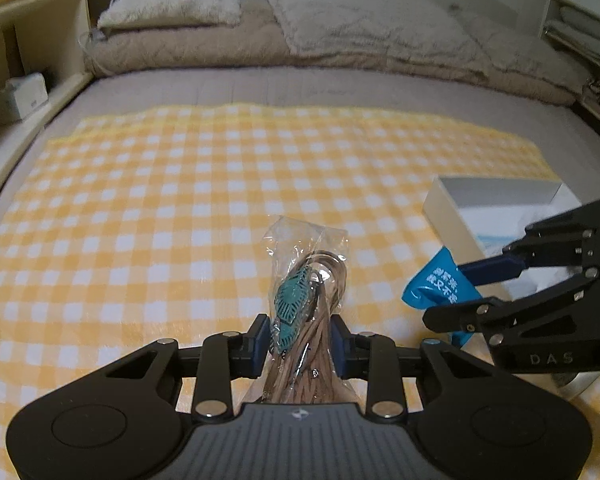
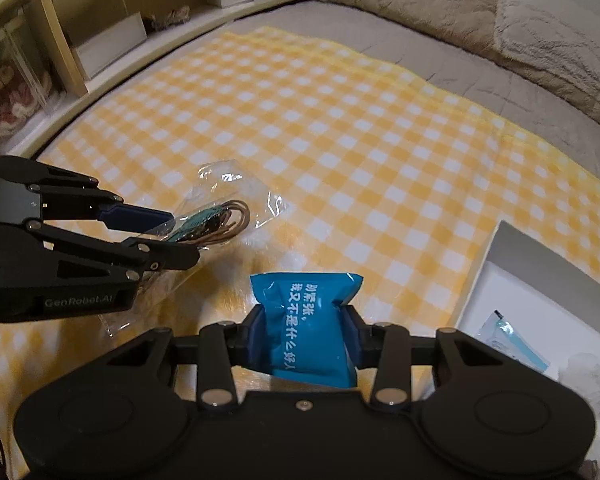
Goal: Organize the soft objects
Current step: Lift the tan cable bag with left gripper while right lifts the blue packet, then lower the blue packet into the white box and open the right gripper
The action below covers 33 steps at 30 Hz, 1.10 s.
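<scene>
Above a yellow-and-white checked cloth (image 1: 180, 184) on a bed, the left gripper (image 1: 300, 340) pinches a clear plastic bag (image 1: 306, 276) holding brown cord and a teal leaf-shaped tag. The right gripper (image 2: 304, 334) squeezes a puffy blue packet (image 2: 306, 320) printed with white characters. Just right of both, an open white box (image 2: 540, 280) sits on the cloth, containing 1 pale blue-striped packet (image 2: 512, 340).

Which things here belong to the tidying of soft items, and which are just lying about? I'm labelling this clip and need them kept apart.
Part of the job:
- clear bag of cords, clamped in the left gripper
- blue packet, clamped in the right gripper
- white box, open, likely the destination

Just lying about:
- checked cloth
- pillows
- bedside shelf
</scene>
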Motion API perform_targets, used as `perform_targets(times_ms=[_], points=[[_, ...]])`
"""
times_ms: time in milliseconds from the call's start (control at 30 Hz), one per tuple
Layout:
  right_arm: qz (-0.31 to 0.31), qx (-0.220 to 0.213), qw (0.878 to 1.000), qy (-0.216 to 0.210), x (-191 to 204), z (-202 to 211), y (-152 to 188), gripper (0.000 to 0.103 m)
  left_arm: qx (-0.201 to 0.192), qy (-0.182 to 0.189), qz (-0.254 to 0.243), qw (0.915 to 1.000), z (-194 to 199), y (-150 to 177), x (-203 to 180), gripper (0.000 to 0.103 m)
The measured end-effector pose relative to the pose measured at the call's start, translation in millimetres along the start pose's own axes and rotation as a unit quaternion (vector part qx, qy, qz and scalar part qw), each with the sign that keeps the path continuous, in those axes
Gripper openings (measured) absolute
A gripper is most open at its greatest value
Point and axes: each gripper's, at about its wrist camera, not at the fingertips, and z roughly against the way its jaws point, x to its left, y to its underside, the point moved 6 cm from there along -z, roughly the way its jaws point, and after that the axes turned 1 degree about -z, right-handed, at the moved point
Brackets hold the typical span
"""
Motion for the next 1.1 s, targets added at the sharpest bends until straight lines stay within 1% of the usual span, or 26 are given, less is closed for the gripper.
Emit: perform_targets(times_ms=[133,300,467,667,800,967,1033,1100], points=[[-0.012,-0.021,1.000,0.008,-5,18,-1,0.041,-0.029,0.000,0.000,0.9996,17,-12,-6,0.033],[-0.037,-0.048,0.998,0.016,-21,46,1,0.042,-0.057,0.006,-0.003,0.9983,31,-23,-15,0.033],[-0.056,-0.065,0.996,0.030,-42,68,9,0.042,-0.071,0.019,-0.007,0.9973,37,-31,-31,0.033],[-0.091,-0.090,0.991,0.047,-73,96,15,0.042,-0.089,0.038,-0.024,0.9950,40,-43,-58,0.033],[-0.122,-0.109,0.985,0.063,-101,118,19,0.042,-0.105,0.052,-0.050,0.9918,42,-54,-83,0.033],[-0.155,-0.126,0.976,0.091,-139,137,27,0.042,-0.116,0.070,-0.099,0.9858,41,-64,-113,0.033],[-0.172,-0.129,0.971,0.105,-156,142,32,0.042,-0.117,0.076,-0.127,0.9820,36,-68,-128,0.033],[-0.186,-0.129,0.967,0.120,-171,144,37,0.042,-0.116,0.083,-0.163,0.9763,30,-72,-143,0.034]])
